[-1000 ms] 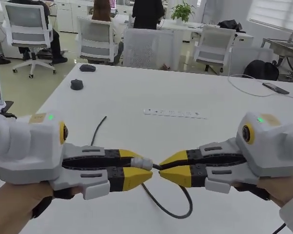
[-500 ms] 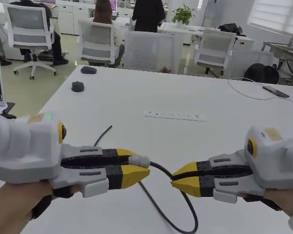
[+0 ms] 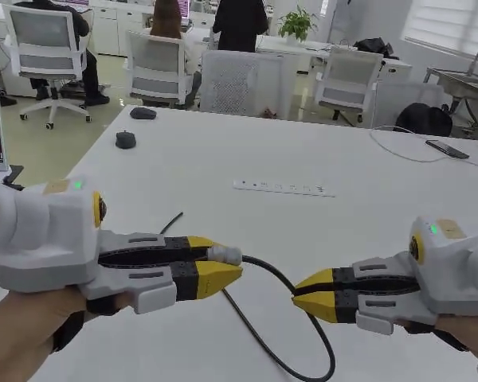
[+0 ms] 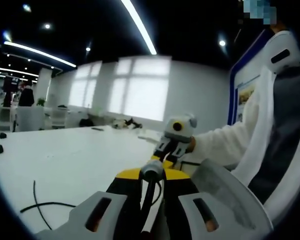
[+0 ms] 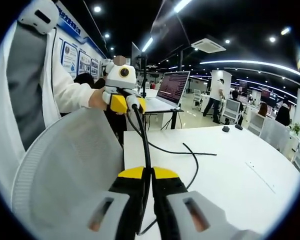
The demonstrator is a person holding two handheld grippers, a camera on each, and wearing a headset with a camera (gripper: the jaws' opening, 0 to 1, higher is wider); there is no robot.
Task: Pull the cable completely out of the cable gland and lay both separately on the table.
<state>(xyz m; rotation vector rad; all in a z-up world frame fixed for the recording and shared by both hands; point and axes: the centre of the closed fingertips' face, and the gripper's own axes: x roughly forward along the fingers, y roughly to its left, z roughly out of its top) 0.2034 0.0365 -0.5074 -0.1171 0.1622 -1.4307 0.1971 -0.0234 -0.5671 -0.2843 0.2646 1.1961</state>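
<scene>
White table (image 3: 303,143) stretches into an open office, a mouse (image 3: 125,140) and a power strip (image 3: 283,188) lying further back on it. At the left of the head view, the left gripper (image 3: 229,263) has its jaws clamped on the pale cable gland (image 3: 223,255), held above the table. From the gland's mouth the black cable (image 3: 264,264) arcs rightward to the right gripper (image 3: 296,291), whose jaws are pinched almost closed around it.

A second ago the two pairs of yellow tips nearly touched. Now they stand apart, with a bare stretch of cable between them, so cable is coming out through the gland. The pull looks unfinished to me. More cable loops below the grippers and a length trails on the table behind the left gripper, and nothing is laid down yet.

The left gripper view adds a dark line running back from the gland between the jaws, which I take for cable still threaded through. The right gripper view shows the stretch between the grippers running nearly straight, slack cable on the table beyond it, and a laptop (image 5: 174,86) at the table's end.
</scene>
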